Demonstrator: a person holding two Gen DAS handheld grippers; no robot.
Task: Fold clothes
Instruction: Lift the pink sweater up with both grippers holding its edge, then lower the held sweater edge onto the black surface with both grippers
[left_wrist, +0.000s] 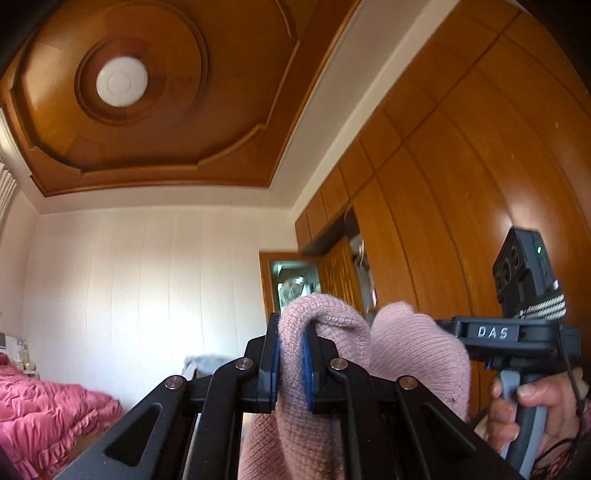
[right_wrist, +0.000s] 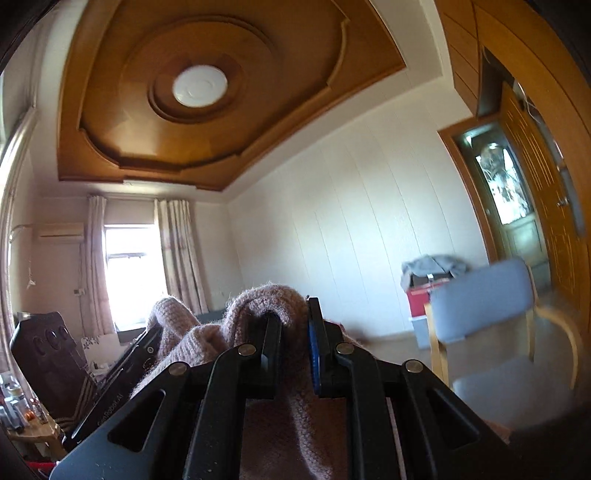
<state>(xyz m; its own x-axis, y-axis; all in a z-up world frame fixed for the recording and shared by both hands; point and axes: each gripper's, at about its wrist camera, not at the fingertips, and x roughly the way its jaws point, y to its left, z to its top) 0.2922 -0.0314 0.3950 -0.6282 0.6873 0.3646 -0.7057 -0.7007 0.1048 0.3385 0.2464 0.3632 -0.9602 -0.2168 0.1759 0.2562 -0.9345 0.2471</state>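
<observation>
A pink knitted garment (left_wrist: 295, 406) hangs from both grippers, held up high toward the ceiling. My left gripper (left_wrist: 291, 332) is shut on a fold of it, which bulges over the blue-padded fingertips. To its right the other gripper (left_wrist: 491, 332), black with a grey handle in a person's hand (left_wrist: 532, 402), pinches a second bunch of the knit. In the right wrist view the same garment (right_wrist: 280, 417) drapes between the fingers of my right gripper (right_wrist: 295, 317), which is shut on it. The left gripper's body (right_wrist: 122, 373) shows at the lower left there. The garment's lower part is hidden.
A pink ruffled bedspread (left_wrist: 44, 417) lies at the lower left. Wooden wardrobes (left_wrist: 461, 184) fill the right wall beside a door (right_wrist: 513, 206). A blue chair (right_wrist: 491, 317) with wooden arms stands near a red box (right_wrist: 419, 299) under grey cloth. A cluttered table (right_wrist: 26, 421) sits by the window.
</observation>
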